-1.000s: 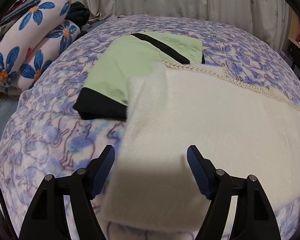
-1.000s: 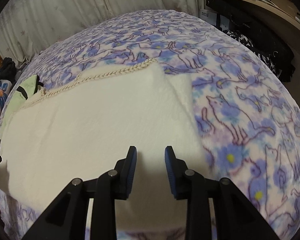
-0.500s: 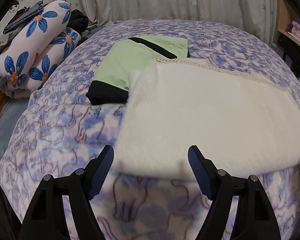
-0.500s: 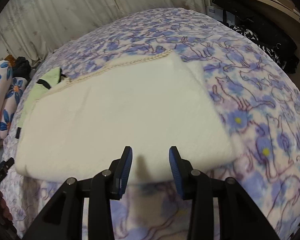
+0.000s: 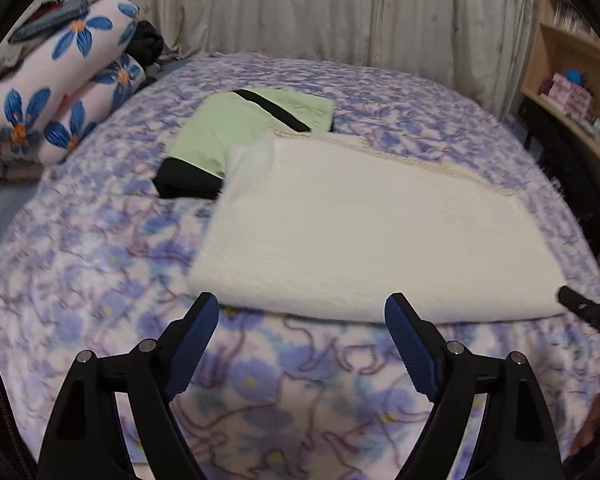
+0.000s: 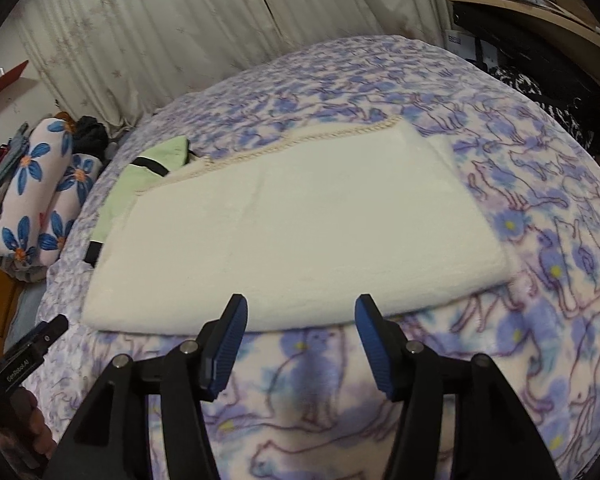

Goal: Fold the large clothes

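left gripper (image 5: 302, 340) jaws opening, empty | right gripper (image 6: 298, 340) opening, empty | I see cream garment (image 6: 292, 236) folded; its right edge only in right view

Left gripper (image 5: 302, 314) and right gripper (image 6: 300, 312), jaws opening, empty.

Both wrist views are lit by soft, rather dim indoor light with a warm cast, and no glare or hard-edged shadow falls anywhere on the bedspread (image 5: 100, 264). Motion blur smears its purple pattern, most strongly in the foreground, and softens the edges of the white garment (image 5: 364, 236) and the curtain (image 6: 172, 28), while the black gripper arms at the bottom of each view stay sharp. The fisheye lens bulges the bed into a dome, bends the shelf (image 6: 540, 12) at the side, and leaves the corners of each view black.
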Action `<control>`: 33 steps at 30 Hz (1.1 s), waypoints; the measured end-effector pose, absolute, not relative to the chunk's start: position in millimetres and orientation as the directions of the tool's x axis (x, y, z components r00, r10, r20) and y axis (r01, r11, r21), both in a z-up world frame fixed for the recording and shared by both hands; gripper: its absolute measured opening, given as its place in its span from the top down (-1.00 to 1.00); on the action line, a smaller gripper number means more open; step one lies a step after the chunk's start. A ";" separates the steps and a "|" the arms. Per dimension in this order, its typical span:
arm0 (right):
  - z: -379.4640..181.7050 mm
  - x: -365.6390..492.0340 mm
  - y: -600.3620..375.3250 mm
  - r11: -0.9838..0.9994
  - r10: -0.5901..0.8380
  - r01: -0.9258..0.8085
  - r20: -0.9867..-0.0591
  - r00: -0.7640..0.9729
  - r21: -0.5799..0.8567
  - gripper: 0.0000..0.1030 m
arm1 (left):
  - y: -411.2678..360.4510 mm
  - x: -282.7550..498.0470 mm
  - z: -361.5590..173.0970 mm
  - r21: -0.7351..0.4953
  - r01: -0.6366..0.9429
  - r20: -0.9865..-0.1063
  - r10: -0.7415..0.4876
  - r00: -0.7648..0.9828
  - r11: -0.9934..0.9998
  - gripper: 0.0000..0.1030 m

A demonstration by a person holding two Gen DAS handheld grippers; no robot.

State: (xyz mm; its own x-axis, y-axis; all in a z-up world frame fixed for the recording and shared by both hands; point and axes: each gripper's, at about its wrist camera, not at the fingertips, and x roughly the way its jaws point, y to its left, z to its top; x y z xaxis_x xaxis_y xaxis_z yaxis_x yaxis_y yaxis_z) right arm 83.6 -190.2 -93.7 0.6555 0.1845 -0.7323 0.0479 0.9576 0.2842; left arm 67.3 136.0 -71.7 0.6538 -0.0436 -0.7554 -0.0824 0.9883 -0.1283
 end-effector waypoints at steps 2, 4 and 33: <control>-94.0 83.0 -184.3 0.957 0.191 0.037 -0.723 0.664 0.287 -0.11 | 136.7 65.6 -76.8 -0.179 -0.071 -0.752 -0.090 0.653 0.981 -0.64; -95.5 84.7 -179.5 0.957 0.198 0.029 -0.718 0.667 0.290 -0.12 | 138.9 64.9 -85.1 -0.228 -0.061 -0.747 -0.134 0.651 0.972 -0.64; -144.0 171.2 -128.3 0.958 0.248 -0.059 -0.705 0.664 0.282 -0.12 | 173.6 203.4 -196.2 -0.515 -0.236 -0.675 -0.220 0.704 0.824 0.12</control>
State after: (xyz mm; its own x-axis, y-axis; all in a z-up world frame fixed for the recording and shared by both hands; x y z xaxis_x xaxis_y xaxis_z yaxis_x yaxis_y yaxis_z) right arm 171.2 -128.3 -144.0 0.6642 0.2484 -0.7051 -0.0587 0.9576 0.2821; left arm 203.4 173.6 -196.2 0.7041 -0.2199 -0.6752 -0.2365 0.8239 -0.5150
